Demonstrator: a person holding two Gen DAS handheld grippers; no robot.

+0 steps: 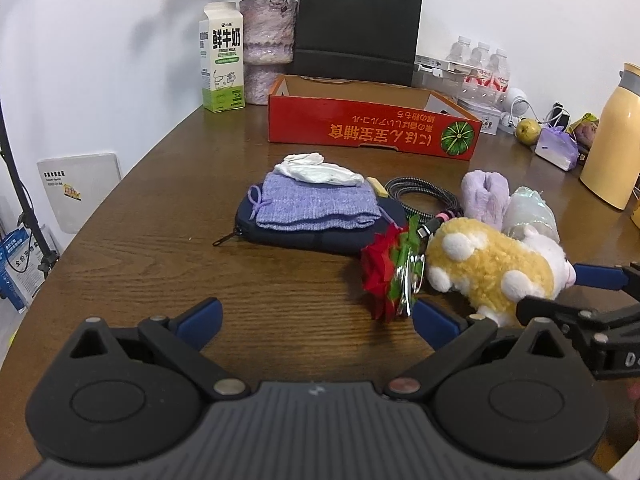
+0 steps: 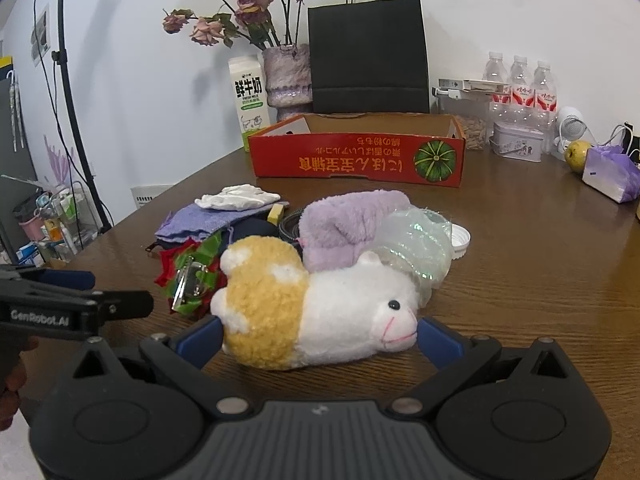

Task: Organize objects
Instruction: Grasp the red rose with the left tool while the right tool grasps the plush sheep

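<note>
We've got the right gripper (image 2: 320,330) spread wide around the plush toy (image 2: 316,312) lying on the table (image 2: 520,264) near its front edge, not yet squeezing. Left gripper (image 1: 316,316) released, empty. Plush looks light and squashy; we'd pinch mid-body, firmly.

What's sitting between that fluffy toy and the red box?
In the right wrist view, a purple plush item and an iridescent wrapped bundle lie between the plush toy and red box.
</note>
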